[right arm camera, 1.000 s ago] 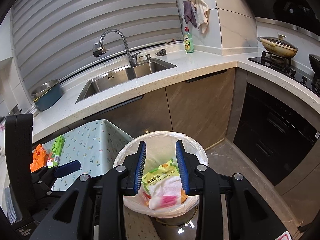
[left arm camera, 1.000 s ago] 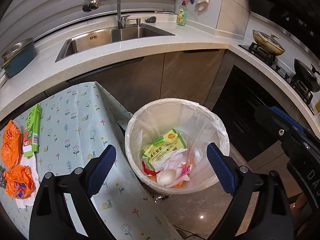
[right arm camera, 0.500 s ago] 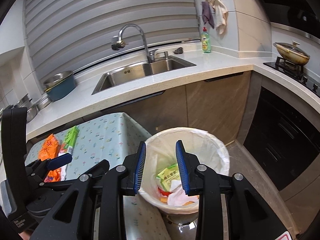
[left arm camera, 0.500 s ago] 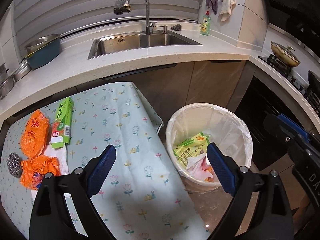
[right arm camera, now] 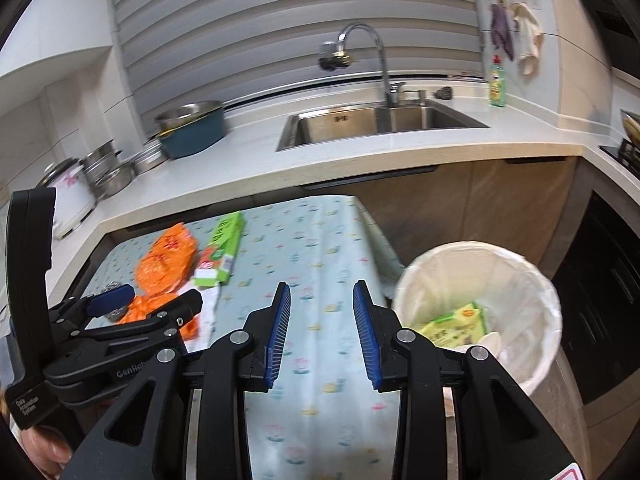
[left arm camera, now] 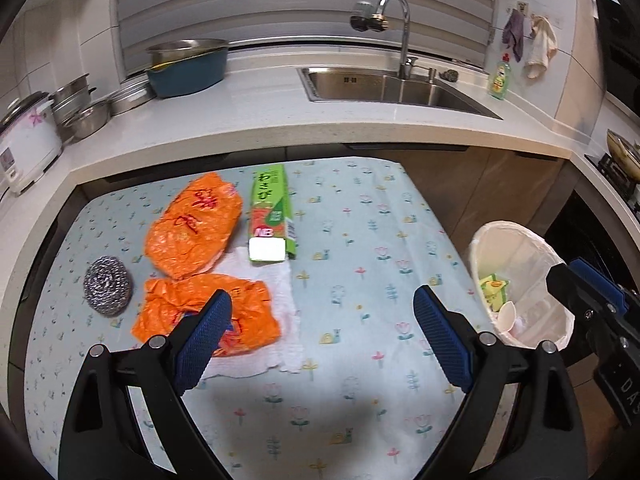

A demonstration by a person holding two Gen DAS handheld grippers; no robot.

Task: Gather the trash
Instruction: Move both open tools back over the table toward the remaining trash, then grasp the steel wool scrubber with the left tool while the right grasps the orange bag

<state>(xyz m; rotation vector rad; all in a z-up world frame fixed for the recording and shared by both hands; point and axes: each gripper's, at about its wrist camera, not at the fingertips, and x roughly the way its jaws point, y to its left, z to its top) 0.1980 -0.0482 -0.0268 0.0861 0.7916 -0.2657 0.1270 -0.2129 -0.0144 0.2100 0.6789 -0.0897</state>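
Though partly covered by the left claw [left arm camera: 322, 330], spread wide and holding nothing, lower orange wrapper [left arm camera: 240, 312] lying on white tissue [left arm camera: 276, 280] just ahead-left on tabletop [left arm camera: 360, 240]; right claw [right arm camera: 322, 334] part-spread, empty, trash bin [right arm camera: 536, 280] to its right, contents half hidden

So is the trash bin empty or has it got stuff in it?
Not empty: the trash bin holds a green packet and white scraps.

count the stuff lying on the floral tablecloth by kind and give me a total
crumpled orange plastic wrappers: 2
green cardboard box: 1
white paper towel: 1
round steel wool scourer: 1
total: 5
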